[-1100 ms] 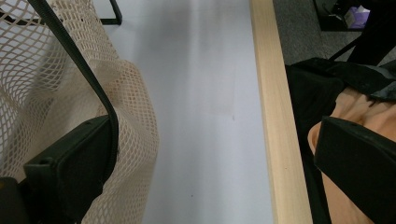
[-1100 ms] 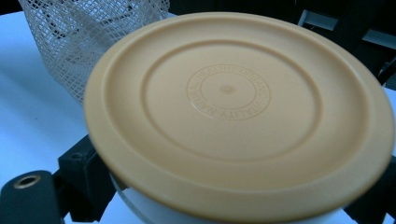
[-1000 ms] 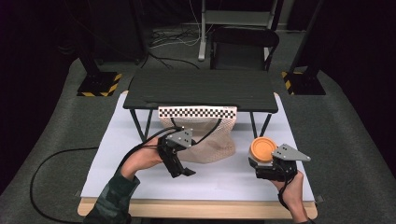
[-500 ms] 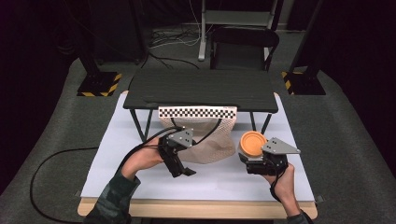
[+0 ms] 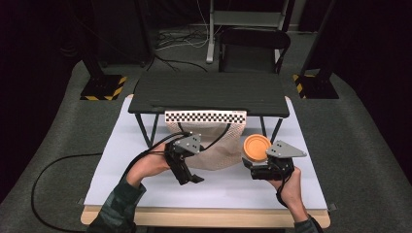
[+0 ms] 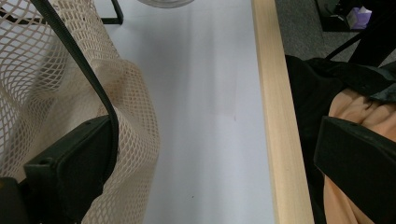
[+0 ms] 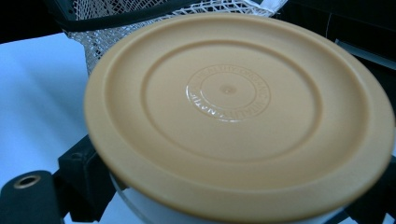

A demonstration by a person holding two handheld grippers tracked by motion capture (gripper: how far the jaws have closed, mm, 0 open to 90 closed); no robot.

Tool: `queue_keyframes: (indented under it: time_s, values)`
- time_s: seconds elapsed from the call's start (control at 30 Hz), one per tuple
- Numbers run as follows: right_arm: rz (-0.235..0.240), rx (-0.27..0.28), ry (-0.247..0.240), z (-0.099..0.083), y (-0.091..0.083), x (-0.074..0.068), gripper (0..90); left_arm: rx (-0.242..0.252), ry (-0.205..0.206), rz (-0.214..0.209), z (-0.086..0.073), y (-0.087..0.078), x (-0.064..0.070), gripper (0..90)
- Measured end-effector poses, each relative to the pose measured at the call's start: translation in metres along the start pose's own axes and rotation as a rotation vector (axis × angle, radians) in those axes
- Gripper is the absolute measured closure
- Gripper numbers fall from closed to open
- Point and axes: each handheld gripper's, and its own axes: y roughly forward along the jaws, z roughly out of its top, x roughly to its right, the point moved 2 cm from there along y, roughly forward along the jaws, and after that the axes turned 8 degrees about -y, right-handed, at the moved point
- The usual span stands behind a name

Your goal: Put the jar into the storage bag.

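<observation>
A beige mesh bag (image 5: 218, 150) hangs from the black stand (image 5: 209, 92) under a checkered strip (image 5: 205, 117). My left gripper (image 5: 188, 171) is at the bag's left side and stands open. In the left gripper view the mesh (image 6: 56, 84) and its black cord (image 6: 79, 65) drape over the left jaw, while the other jaw is far off at the right. My right gripper (image 5: 262, 167) is shut on a white jar with an orange lid (image 5: 256, 147), just right of the bag. The lid (image 7: 233, 107) faces the right gripper's camera, with the mesh (image 7: 140, 18) behind it.
The white tabletop (image 5: 145, 145) ends in a wooden front edge (image 6: 275, 116) close to my left gripper. The stand's legs (image 5: 145, 131) rise on both sides of the bag. A black cable (image 5: 63, 165) trails off the table's left side. Dark floor and chair lie beyond.
My right gripper has carried the jar leftward, up to the bag's right side. The left gripper and the bag have stayed in place.
</observation>
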Motion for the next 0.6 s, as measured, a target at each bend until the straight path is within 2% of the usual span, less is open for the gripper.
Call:
queue_keyframes:
  time_s: [0.33,0.6]
  values:
    - [0.017,0.013,0.0,0.006,-0.002,-0.002,9.5,-0.004,0.004,0.003,0.001,0.001,0.0,0.0]
    - [0.039,0.015,0.0,0.012,0.002,-0.006,9.5,0.0,0.009,0.006,0.001,0.0,0.001,0.0]
